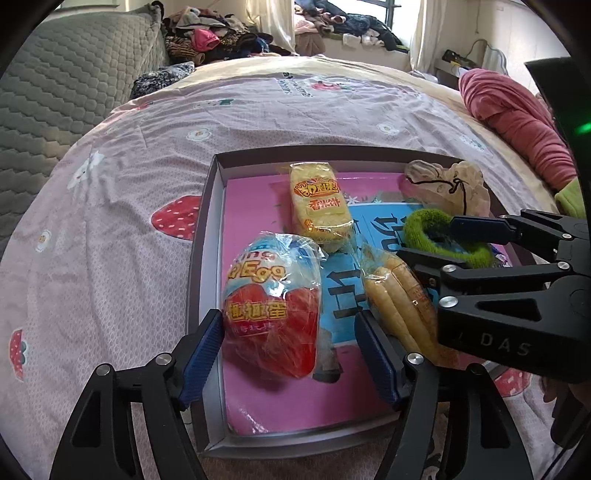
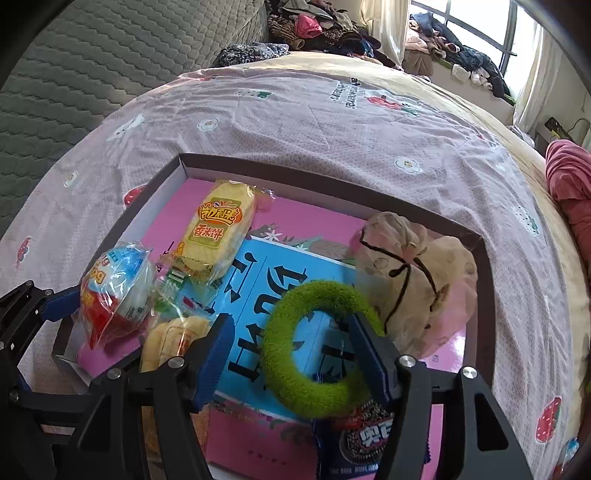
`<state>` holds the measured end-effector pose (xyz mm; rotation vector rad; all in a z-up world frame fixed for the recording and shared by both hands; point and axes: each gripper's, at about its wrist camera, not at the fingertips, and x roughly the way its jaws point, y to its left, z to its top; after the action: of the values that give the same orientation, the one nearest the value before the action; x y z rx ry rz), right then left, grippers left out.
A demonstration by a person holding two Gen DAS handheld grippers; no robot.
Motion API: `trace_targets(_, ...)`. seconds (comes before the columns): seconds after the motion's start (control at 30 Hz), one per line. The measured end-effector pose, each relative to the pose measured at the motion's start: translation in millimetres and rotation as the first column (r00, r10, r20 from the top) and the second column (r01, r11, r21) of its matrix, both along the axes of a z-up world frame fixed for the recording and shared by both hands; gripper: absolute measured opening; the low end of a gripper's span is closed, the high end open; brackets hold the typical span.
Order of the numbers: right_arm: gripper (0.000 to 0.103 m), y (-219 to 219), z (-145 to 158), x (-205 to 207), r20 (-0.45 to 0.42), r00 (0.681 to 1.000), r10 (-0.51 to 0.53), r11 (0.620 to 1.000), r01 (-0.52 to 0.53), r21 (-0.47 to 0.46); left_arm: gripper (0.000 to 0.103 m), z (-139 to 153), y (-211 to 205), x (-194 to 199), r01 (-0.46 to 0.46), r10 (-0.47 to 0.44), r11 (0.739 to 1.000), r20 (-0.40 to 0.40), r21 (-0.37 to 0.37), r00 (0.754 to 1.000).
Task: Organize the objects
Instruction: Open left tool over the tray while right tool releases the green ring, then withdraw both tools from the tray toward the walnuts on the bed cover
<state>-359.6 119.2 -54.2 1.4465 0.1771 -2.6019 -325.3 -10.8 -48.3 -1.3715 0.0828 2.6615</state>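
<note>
Your task's things lie in a shallow cardboard box lid [image 1: 207,236] resting on the bed. Its floor is a glossy pink and blue printed sheet [image 2: 255,321], flat and smooth.

Your left tongs [image 1: 288,354] are spread wide around a crinkly clear packet holding a red and blue egg toy [image 1: 273,306]; the blue ribbed pads [image 1: 201,354] stand on either side, and you cannot tell whether the left one touches the wrap. Your right tongs [image 2: 295,362] are also released, with one finger threaded through a fuzzy green ring [image 2: 314,347], so the ring hangs on that finger just above the sheet.

Beyond the egg lies a yellow rice cracker pack [image 1: 319,203], oblong and shiny. Between the two tongs sits a clear bag of pale stick-shaped snacks [image 1: 399,299]. At the far right corner is a soft beige drawstring pouch [image 2: 406,280] with a black cord. Under the right tongs lies a dark blue cookie packet [image 2: 354,443].

The bed wears a thin, wrinkled pink sheet [image 1: 122,206] printed with strawberries and flowers. A grey quilted cushion [image 1: 66,81] stands to the left, a rumpled pink blanket [image 1: 517,114] to the right, and heaped clothes [image 1: 221,33] lie near the curtained window.
</note>
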Motion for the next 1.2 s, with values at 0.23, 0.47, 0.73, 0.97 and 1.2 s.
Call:
trace_targets(0.23, 0.070, 4, 12, 5, -0.015, 1.000, -0.013, 1.000, 0.013, -0.017, 0.078, 9, -7, 4, -0.004, 0.004, 1.000, -0.002, 0.030, 1.000)
trace_targets(0.47, 0.073, 8, 23, 15, -0.034, 0.999, -0.014, 0.999, 0.013, -0.035, 0.080, 15, -9, 8, -0.018, 0.019, 0.999, -0.010, 0.027, 1.000)
trace_targets(0.73, 0.073, 7, 33, 25, -0.043, 0.999, -0.004, 1.000, 0.003, -0.026, 0.080, 19, -12, 10, -0.037, 0.037, 0.999, -0.014, 0.022, 0.999)
trace_targets(0.97, 0.075, 8, 41, 32, -0.051, 0.999, -0.010, 1.000, 0.008, -0.028, 0.080, 26, -13, 17, -0.035, 0.035, 0.999, -0.022, 0.026, 0.999)
trace_targets(1.2, 0.087, 12, 53, 41, -0.062, 0.998, -0.019, 0.999, 0.017, -0.034, 0.083, 37, -13, 25, -0.035, 0.036, 0.999, -0.039, 0.017, 0.999)
